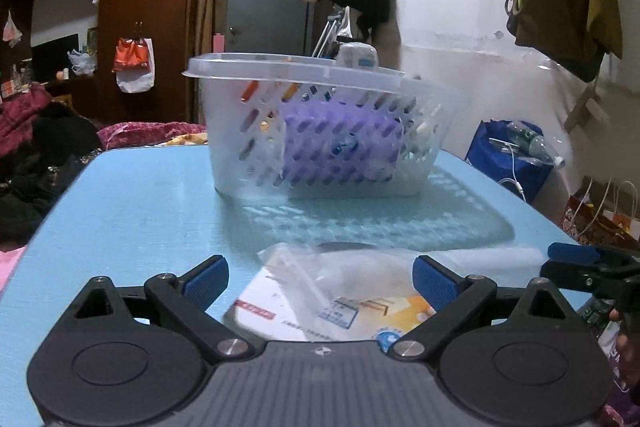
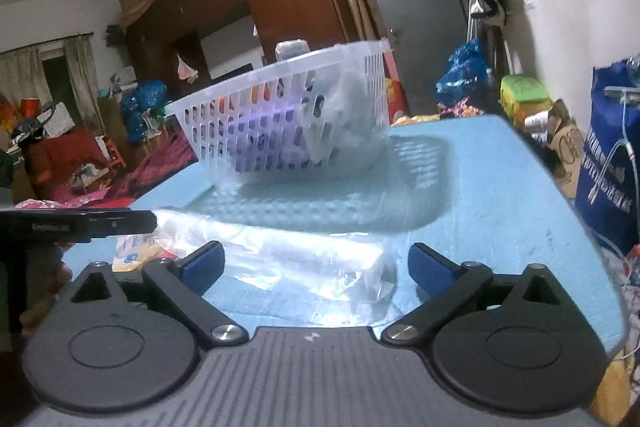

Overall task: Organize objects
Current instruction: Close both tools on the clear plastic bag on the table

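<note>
While both tongs, left tongs [image 1: 320, 281] and right tongs [image 2: 316, 263], stand spread over the bagged packet [image 1: 332, 299] on the bench [image 1: 140, 207] before the basket [image 1: 320, 131], slippery film risks a bag-only pinch.

Basket [image 1: 320, 131] mid-table [image 1: 140, 211], bagged packet [image 1: 332, 291] just before it

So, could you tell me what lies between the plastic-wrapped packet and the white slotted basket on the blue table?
Nothing: only bare blue table, carrying the basket's shadow, separates the clear-wrapped packet from the white slotted plastic basket. Both wrist views show it.
</note>
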`<state>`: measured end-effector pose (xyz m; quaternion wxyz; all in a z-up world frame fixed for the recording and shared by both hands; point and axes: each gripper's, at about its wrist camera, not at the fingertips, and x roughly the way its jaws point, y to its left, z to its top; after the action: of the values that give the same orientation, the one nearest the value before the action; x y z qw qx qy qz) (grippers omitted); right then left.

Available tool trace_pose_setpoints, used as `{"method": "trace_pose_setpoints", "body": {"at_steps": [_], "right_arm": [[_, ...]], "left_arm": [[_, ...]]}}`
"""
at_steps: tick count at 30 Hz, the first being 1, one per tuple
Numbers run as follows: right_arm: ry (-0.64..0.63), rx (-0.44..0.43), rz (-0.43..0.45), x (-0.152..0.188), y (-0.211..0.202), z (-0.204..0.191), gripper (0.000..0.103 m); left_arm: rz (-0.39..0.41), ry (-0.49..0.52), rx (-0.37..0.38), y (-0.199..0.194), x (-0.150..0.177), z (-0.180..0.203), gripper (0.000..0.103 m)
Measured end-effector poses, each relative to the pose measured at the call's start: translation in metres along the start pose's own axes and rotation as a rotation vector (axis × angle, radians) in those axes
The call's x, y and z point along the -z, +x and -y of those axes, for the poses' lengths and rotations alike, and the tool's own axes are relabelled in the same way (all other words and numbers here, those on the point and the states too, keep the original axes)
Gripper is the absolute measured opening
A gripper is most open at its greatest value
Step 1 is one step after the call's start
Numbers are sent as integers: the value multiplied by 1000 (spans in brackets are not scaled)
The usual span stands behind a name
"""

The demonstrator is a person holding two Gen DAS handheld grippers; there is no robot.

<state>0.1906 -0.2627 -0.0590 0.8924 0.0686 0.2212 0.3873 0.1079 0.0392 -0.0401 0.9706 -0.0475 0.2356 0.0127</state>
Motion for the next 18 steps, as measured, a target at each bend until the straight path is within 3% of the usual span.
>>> {"method": "trace_pose_setpoints", "body": {"at_steps": [10,13,18], "right_arm": [[-78,42,10,22,-10,-1,72],[-135,77,9,24,-9,-5,63],[-194,100,11,26,-9,-9,45]], "left_arm": [[19,42,-45,14,14,20,97],[38,63,-70,14,15,23,93],[65,89,-98,12,18,25,77]]}}
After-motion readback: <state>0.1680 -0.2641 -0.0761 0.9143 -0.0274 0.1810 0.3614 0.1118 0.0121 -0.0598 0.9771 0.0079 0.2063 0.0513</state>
